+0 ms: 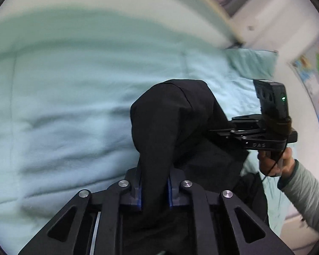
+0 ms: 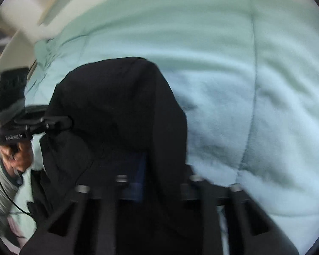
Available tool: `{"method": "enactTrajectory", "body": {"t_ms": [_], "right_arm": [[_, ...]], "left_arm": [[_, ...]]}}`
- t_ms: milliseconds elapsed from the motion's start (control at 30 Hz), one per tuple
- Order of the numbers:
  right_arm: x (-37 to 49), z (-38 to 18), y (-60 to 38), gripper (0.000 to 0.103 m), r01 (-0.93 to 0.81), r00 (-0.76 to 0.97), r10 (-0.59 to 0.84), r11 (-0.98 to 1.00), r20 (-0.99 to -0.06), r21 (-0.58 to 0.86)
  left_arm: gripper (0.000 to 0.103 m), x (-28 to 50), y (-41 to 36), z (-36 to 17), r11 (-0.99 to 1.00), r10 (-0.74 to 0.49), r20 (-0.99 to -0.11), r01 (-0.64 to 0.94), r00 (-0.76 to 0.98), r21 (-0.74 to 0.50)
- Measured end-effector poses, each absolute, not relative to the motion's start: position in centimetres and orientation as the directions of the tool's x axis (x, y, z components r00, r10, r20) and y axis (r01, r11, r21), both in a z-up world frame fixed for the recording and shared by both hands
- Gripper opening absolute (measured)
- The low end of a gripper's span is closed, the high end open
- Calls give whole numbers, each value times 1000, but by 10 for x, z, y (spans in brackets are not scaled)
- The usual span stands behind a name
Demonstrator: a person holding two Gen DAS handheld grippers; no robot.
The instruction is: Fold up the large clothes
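Black fabric fills both views: one dark garment (image 1: 170, 116), lifted above the bed between two tools. The left tool (image 1: 154, 193) pinches a fold between its blue-edged fingers (image 1: 139, 195). The right tool (image 2: 157, 182) is smothered in the same cloth, and I cannot tell its grip. "DAS" is legible on the right tool's body. One pale mint quilt (image 1: 63, 95) lies beneath, one matching pillow (image 1: 253, 61) beyond.

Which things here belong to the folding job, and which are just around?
In the job: black garment, left claw, right claw, both shut on it.

Just around: pale green quilt, pillow, colourful wall map.
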State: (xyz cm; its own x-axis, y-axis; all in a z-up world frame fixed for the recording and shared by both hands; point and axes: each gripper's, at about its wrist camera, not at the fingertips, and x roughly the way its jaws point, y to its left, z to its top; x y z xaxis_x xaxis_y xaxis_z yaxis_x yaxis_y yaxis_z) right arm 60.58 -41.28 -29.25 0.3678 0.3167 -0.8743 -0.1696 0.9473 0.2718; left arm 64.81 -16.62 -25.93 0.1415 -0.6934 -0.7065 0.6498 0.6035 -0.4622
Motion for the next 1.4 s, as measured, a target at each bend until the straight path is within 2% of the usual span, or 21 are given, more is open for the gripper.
{"method": "enactTrajectory", "body": {"t_ms": [233,400,533,600,667,733,833,867,1000,1100,1167,1233,1300,1400], "right_arm": [[477,-201,-389,16,-188,584,189,977,-789,95],[358,-167,-369,16,-123,653,67,992,-755,-18],[284,-175,-350,16,-68,621,30,998,-783,-15],[255,-190,-349,19,-38,575,63,998,-816,50],[230,-219,-343,25,-15,494,76,997,-866,79],[215,-243,-346,26,31,414,114,990,-903,140],[204,-252,-358,27,97,354,147,977,-924,192],[204,-244,-363,31,109,361,148,974,-921,199],[216,-188,-378,32,99,472,144,972,-869,215],[240,-157,-369,51,72,542,156,970,-826,231],[263,-145,-359,54,55,574,185,963,-798,263],[299,-143,-337,54,54,569,185,964,-801,262],[331,-155,-324,54,79,528,154,970,-835,228],[353,-211,-312,54,110,406,166,967,-899,228]], "left_arm": [[14,513,-139,-159,524,-730,-634,804,254,-280],[14,403,-129,-134,476,-724,-644,855,248,-206],[16,334,-112,-155,479,-676,-709,851,201,-216],[16,305,-98,-195,500,-638,-761,814,115,-295],[17,286,-85,-241,568,-547,-834,766,80,-299],[17,272,-72,-277,642,-483,-874,702,58,-308],[17,273,-45,-269,679,-555,-831,597,35,-428],[17,275,-40,-259,676,-576,-816,585,41,-448],[17,284,-16,-202,668,-615,-778,608,126,-429],[20,295,-18,-153,619,-703,-687,634,184,-463],[35,311,-36,-132,586,-759,-618,629,206,-510],[49,328,-59,-130,552,-804,-561,595,196,-584],[50,336,-82,-143,501,-834,-536,585,131,-637],[49,342,-109,-199,508,-802,-598,524,-2,-684]]}}
